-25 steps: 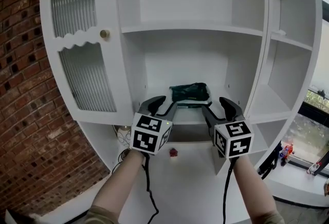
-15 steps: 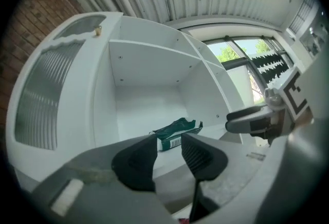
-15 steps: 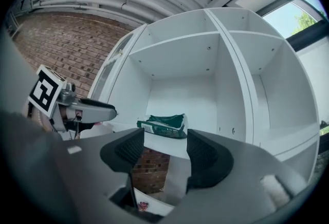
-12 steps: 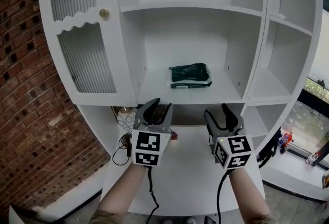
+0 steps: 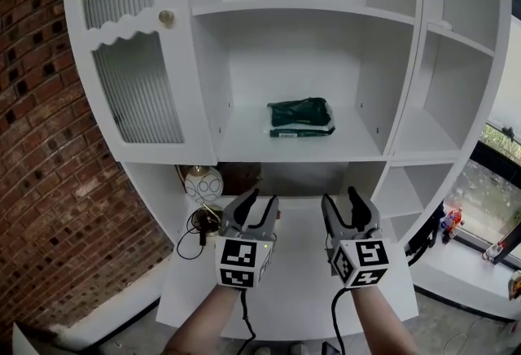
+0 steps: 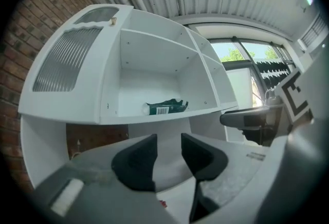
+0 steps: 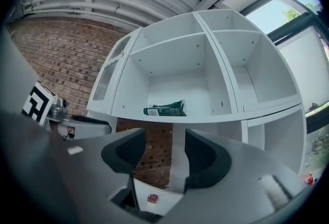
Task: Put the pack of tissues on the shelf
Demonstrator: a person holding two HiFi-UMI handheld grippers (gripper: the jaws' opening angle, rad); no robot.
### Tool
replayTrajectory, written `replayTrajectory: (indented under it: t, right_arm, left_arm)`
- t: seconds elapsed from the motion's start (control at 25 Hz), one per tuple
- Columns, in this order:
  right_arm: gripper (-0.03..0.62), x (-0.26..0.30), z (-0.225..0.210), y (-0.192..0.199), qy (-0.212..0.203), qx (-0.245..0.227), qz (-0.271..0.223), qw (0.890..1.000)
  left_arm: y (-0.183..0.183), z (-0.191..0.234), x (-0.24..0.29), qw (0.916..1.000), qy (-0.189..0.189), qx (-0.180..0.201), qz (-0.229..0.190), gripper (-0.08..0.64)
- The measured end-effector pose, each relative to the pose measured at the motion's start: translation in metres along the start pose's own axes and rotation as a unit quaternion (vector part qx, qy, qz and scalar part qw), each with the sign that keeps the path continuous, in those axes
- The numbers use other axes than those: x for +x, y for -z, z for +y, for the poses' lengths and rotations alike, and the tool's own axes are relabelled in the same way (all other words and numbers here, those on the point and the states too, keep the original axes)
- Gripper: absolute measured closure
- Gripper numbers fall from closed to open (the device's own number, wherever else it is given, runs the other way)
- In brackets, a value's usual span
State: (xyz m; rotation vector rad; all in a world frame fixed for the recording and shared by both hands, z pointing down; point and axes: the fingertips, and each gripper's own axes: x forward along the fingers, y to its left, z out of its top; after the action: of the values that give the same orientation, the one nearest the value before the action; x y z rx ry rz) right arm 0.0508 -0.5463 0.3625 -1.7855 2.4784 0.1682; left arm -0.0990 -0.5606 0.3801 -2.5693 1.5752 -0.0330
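Observation:
The pack of tissues point(image 5: 299, 113), dark green with a white end label, lies on the middle shelf point(image 5: 244, 151) of a white cabinet. It also shows as the green pack point(image 6: 165, 107) in the left gripper view and the pack point(image 7: 165, 109) in the right gripper view. Both grippers hang below and in front of that shelf, well apart from the pack. My left gripper point(image 5: 259, 200) is open with nothing between its fingers. My right gripper point(image 5: 342, 200) stands open too, its jaws closing a little, with nothing between them.
A ribbed-glass cabinet door point(image 5: 134, 93) with a brass knob point(image 5: 166, 17) stands at the left beside a brick wall point(image 5: 41, 142). Under the shelf is a low white surface point(image 5: 297, 280) with a round white jar point(image 5: 203, 182) and cables point(image 5: 194, 227). Side shelves point(image 5: 423, 133) lie to the right.
Both grippers have drawn back and down from the shelf's front edge to in front of the lower surface. The pack has stayed on the shelf.

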Motion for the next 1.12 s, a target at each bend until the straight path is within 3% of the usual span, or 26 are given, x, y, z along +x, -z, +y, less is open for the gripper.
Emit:
replayTrajectory:
  t: [0.36, 0.52, 0.76, 1.12]
  right_arm:
    - [0.374, -0.02, 0.009, 0.038, 0.008, 0.021, 0.018, 1.0]
    - [0.405, -0.035, 0.017, 0.047, 0.008, 0.029, 0.021, 0.999]
    - [0.456, -0.045, 0.023, 0.06, 0.005, 0.044, 0.015, 0.999]
    - [0.53, -0.058, 0.021, 0.067, 0.017, 0.048, 0.014, 0.999]
  left_arm:
    - [0.029, -0.022, -0.02, 0.9997, -0.003, -0.021, 0.009, 0.4]
    - [0.041, -0.026, -0.029, 0.9974, -0.007, -0.071, 0.007, 0.4]
    - [0.053, -0.03, -0.043, 0.9955, -0.017, -0.093, 0.011, 0.416]
    - [0.051, -0.033, -0.057, 0.9979, -0.035, -0.055, -0.002, 0.491]
